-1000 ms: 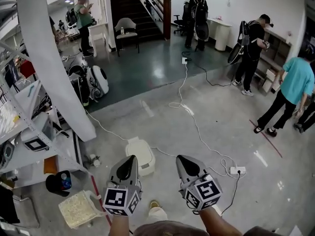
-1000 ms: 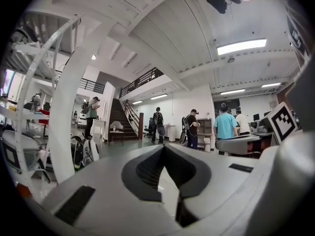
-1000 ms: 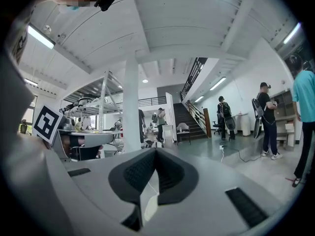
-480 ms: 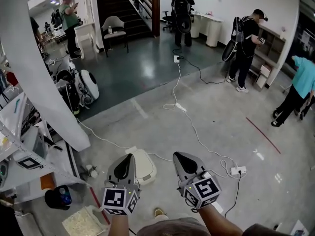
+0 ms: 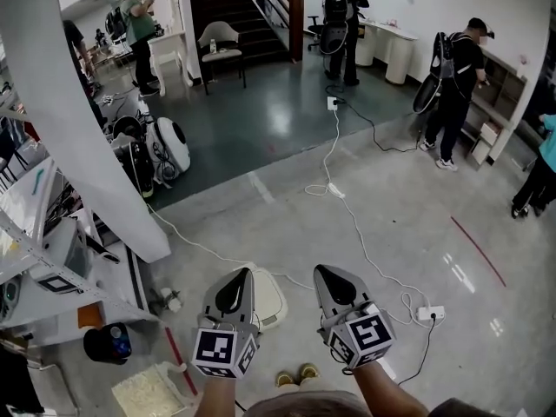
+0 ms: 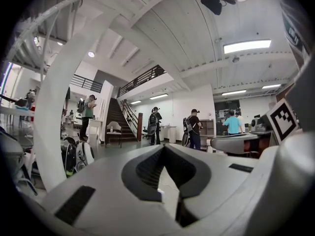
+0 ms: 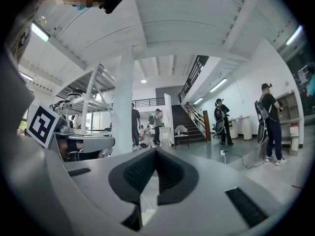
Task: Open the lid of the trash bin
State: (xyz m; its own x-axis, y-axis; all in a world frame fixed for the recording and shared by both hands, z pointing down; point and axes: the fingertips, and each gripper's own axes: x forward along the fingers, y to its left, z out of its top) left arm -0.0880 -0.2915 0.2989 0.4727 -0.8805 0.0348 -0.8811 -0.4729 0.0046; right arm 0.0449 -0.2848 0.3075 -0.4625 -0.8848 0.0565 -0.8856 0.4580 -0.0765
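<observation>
Near the shut white trash bin (image 5: 269,302), left gripper (image 5: 238,274) and right gripper (image 5: 325,272), fingers together, empty.

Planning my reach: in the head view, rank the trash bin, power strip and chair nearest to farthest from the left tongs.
1. Trash bin, partly hidden behind the left tongs.
2. Power strip, off to the right.
3. Chair, far back, by the stairs.
</observation>
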